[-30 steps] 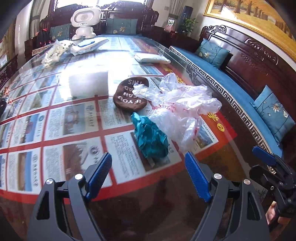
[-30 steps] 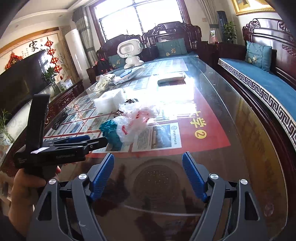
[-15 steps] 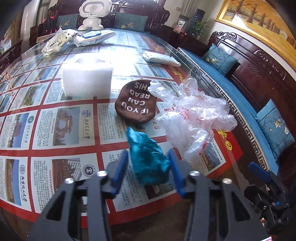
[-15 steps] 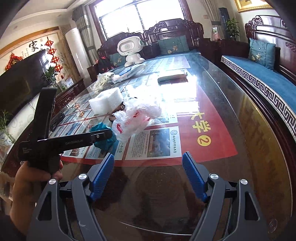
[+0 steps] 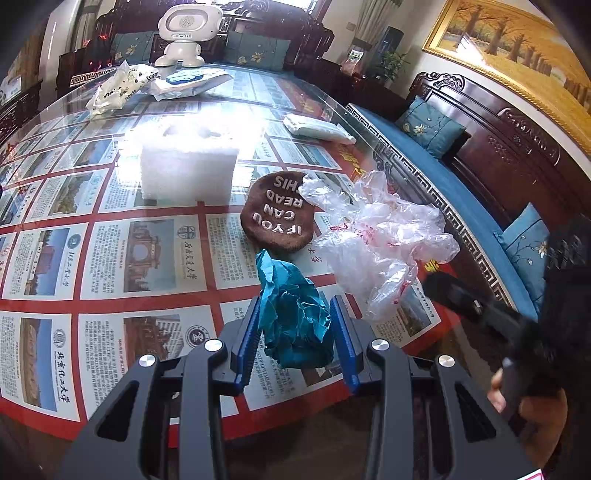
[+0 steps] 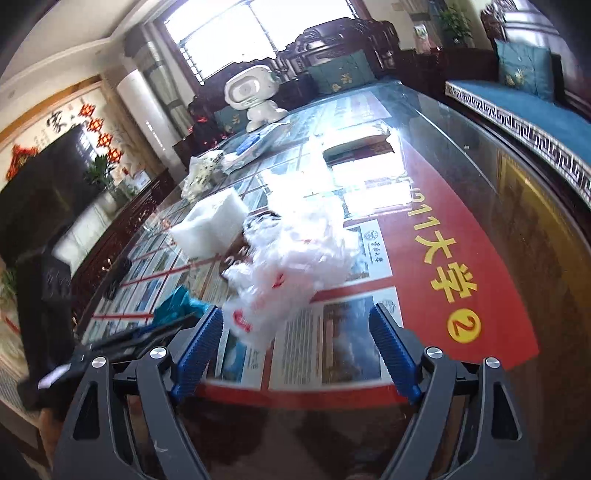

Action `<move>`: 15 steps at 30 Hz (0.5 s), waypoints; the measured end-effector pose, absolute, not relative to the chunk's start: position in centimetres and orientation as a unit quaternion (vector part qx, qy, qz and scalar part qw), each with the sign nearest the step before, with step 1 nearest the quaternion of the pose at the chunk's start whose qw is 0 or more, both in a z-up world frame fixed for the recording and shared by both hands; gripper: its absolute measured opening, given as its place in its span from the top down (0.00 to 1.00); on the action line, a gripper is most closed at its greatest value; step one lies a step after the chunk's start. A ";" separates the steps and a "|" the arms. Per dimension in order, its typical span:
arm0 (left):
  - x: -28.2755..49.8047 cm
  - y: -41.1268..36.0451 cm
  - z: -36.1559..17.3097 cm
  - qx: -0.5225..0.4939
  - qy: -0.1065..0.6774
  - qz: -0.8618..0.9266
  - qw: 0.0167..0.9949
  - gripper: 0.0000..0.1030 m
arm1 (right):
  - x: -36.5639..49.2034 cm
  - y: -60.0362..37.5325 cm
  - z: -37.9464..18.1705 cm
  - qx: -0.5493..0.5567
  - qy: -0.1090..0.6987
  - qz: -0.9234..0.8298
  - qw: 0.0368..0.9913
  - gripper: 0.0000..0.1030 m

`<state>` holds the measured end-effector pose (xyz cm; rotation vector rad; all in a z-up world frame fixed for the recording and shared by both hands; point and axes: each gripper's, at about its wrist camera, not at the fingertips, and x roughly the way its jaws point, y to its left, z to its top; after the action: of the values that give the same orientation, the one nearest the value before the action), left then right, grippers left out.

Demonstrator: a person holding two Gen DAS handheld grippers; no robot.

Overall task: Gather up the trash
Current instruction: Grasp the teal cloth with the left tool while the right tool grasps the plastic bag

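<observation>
Left wrist view: the left gripper [image 5: 295, 332] has its jaws pinching a crumpled teal paper wad [image 5: 293, 317], one blue pad against each side of it, low over the near part of the glass-topped table [image 5: 110, 258]. Just beyond the wad lies a brown round mat [image 5: 277, 218] with white letters, and to its right a crumpled clear plastic bag [image 5: 380, 243] rests on the table. Farther off stands a white foam block [image 5: 188, 170], and at the far end a white toy robot [image 5: 184, 33]. At the right edge a hand [image 5: 532, 410] holds the other tool.

Right wrist view: the right gripper [image 6: 295, 347] has its jaws spread wide, with nothing between them, near the table's edge. The plastic bag [image 6: 295, 266] lies just beyond them. To the left, the teal wad [image 6: 177, 306] shows between the left gripper's jaws.
</observation>
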<state>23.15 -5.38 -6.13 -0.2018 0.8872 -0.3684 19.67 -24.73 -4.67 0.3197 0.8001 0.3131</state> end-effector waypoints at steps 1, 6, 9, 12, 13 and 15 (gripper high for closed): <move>23.2 -5.3 -6.1 -0.097 0.426 -0.177 0.882 0.63 | 20.4 -24.8 -4.9 0.166 0.391 0.149 0.893 0.23; 23.6 -5.0 -6.3 -0.100 0.428 -0.180 0.880 0.63 | 23.3 -24.3 -5.5 0.196 0.413 0.148 0.877 0.23; 23.6 -4.9 -6.4 -0.100 0.429 -0.179 0.880 0.63 | 24.3 -24.0 -6.0 0.191 0.422 0.129 0.877 0.22; 23.6 -5.0 -6.4 -0.099 0.429 -0.180 0.880 0.63 | 24.2 -23.6 -5.9 0.174 0.409 0.139 0.885 0.50; 23.5 -5.0 -6.4 -0.099 0.429 -0.180 0.879 0.63 | 23.8 -23.4 -5.7 0.162 0.400 0.141 0.891 0.57; 23.3 -5.1 -6.3 -0.097 0.429 -0.182 0.879 0.63 | 22.9 -23.4 -5.3 0.153 0.387 0.153 0.896 0.64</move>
<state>23.30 -5.10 -6.32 -0.2012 0.8945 -0.3795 22.91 -23.44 -5.33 0.3176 0.8018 0.3169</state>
